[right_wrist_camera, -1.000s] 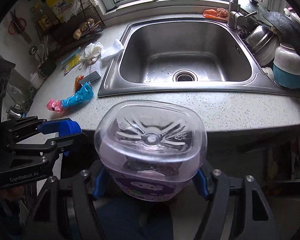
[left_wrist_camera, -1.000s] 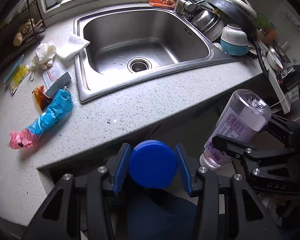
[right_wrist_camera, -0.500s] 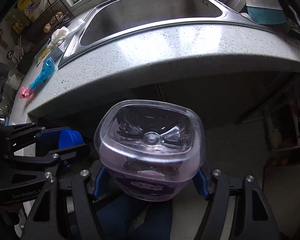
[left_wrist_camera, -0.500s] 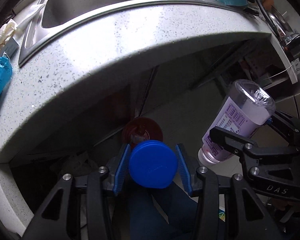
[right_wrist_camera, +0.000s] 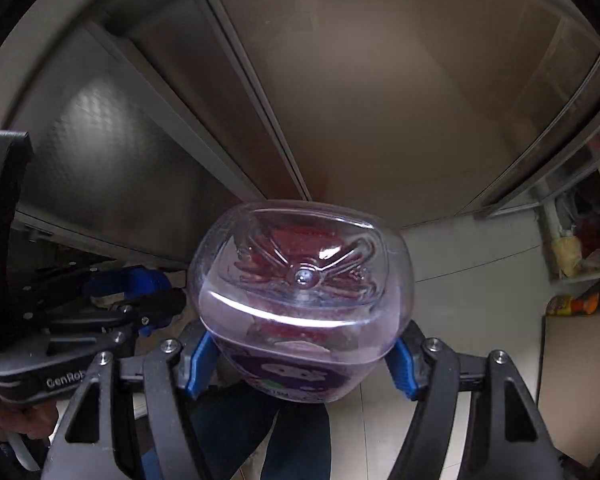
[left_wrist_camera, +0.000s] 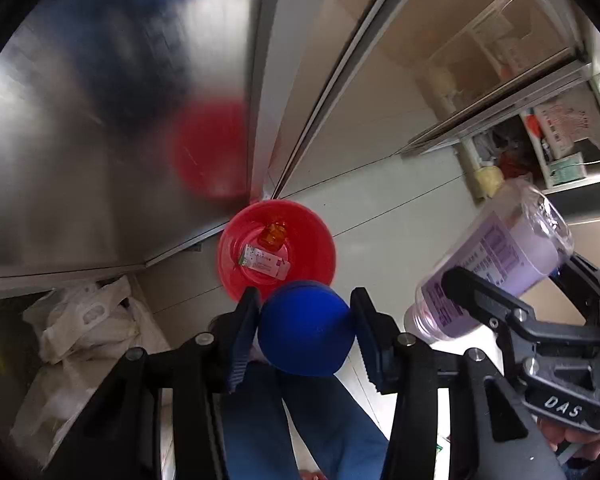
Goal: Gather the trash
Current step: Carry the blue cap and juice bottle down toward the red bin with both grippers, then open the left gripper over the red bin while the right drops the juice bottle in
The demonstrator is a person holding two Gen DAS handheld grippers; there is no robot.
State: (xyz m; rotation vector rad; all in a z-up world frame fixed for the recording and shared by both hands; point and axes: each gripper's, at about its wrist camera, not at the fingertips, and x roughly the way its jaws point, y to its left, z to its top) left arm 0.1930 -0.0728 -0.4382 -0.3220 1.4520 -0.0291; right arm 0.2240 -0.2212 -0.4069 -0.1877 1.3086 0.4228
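Both grippers have swung down from the counter toward the bin (left_wrist_camera: 276, 248); left gripper (left_wrist_camera: 305, 330) clamps the cap (left_wrist_camera: 306, 328), right gripper (right_wrist_camera: 298, 354) the bottle (right_wrist_camera: 300, 276) — light, slick, gripped mid-body.

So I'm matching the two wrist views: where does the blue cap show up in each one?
Left wrist: blue cap bottom centre, clamped between the left gripper's fingers.
Right wrist: blue cap left of centre, seen side-on in that gripper.
Shared landmark: the clear purple-labelled bottle held by the right gripper.
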